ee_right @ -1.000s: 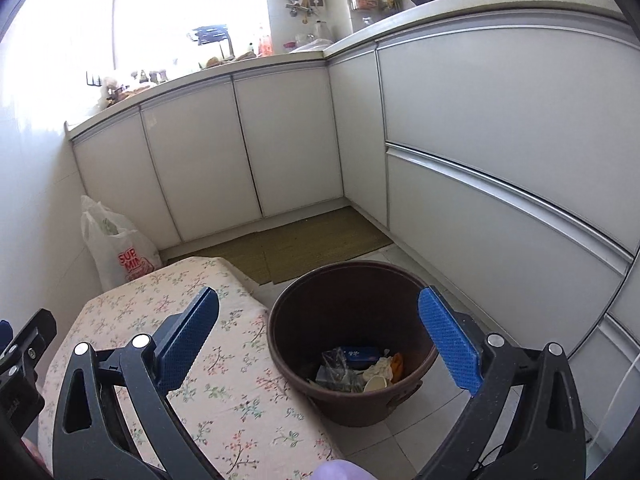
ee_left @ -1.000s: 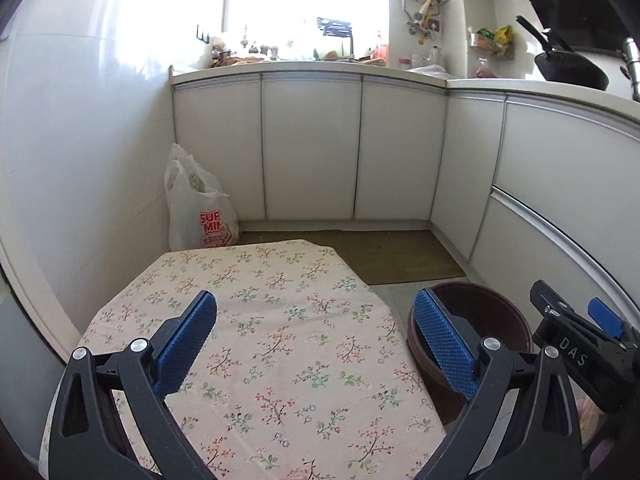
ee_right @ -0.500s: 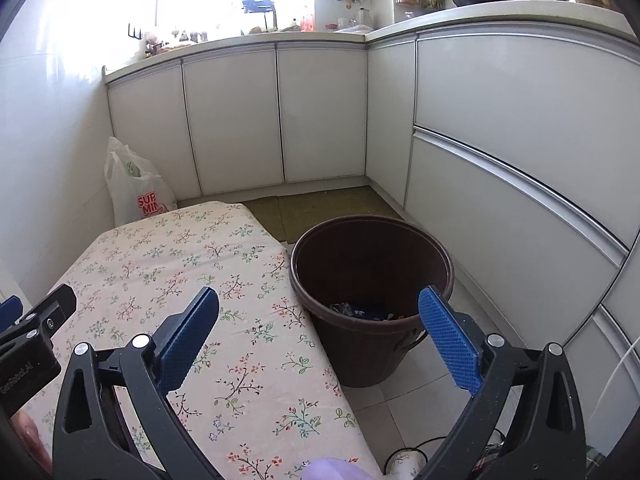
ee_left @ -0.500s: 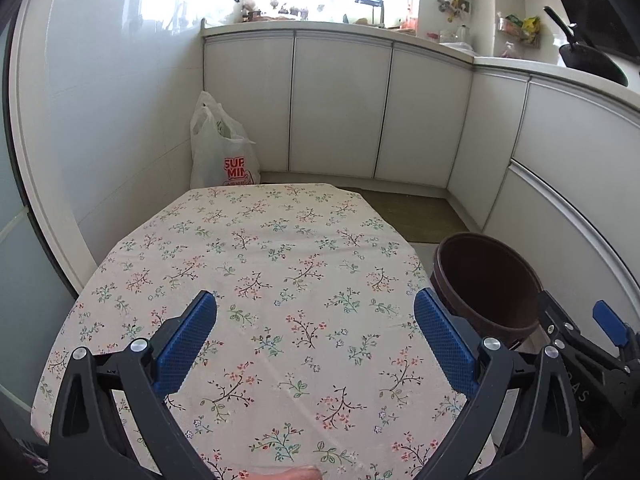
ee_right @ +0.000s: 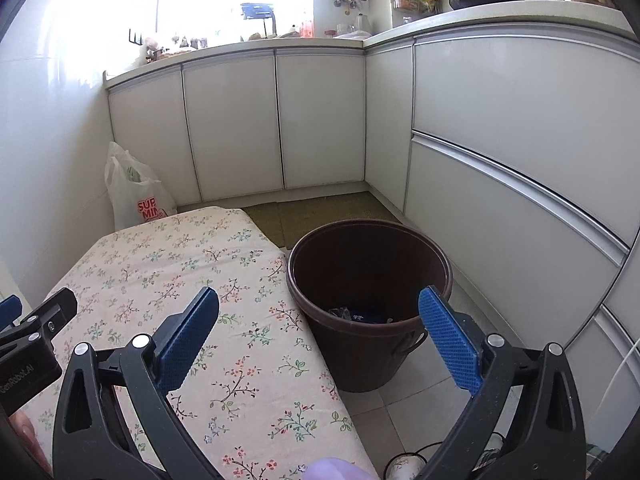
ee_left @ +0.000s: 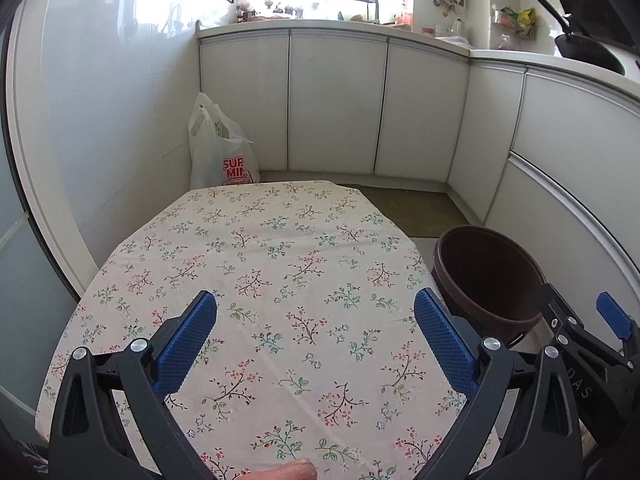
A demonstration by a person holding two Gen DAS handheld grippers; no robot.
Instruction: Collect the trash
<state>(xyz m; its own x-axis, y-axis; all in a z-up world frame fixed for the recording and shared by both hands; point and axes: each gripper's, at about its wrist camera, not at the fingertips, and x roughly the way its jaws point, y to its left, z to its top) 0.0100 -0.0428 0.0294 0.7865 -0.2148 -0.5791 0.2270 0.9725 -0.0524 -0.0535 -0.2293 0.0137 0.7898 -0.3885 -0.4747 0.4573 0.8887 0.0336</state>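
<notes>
A brown plastic bin (ee_right: 370,304) stands on the floor just right of a table with a floral cloth (ee_right: 168,276); some wrappers lie at its bottom (ee_right: 360,315). My right gripper (ee_right: 319,322) hovers open over the table's right edge and the bin's near rim, nothing between its blue pads. My left gripper (ee_left: 316,328) is open above the floral cloth (ee_left: 280,264), which shows no loose items. The bin (ee_left: 486,276) appears at the right of the left wrist view, with the right gripper's body (ee_left: 580,352) in front of it.
A white plastic shopping bag (ee_left: 218,152) sits on the floor past the table's far left corner. White cabinets (ee_right: 500,152) wrap the back and right side. A green mat (ee_right: 320,216) lies on the floor behind the bin. A fingertip (ee_left: 280,472) shows at the bottom edge.
Both grippers have drawn back and risen, so more of the table shows. The bin's contents, well in view a second ago, are now mostly hidden behind its near rim. Both stay open.
</notes>
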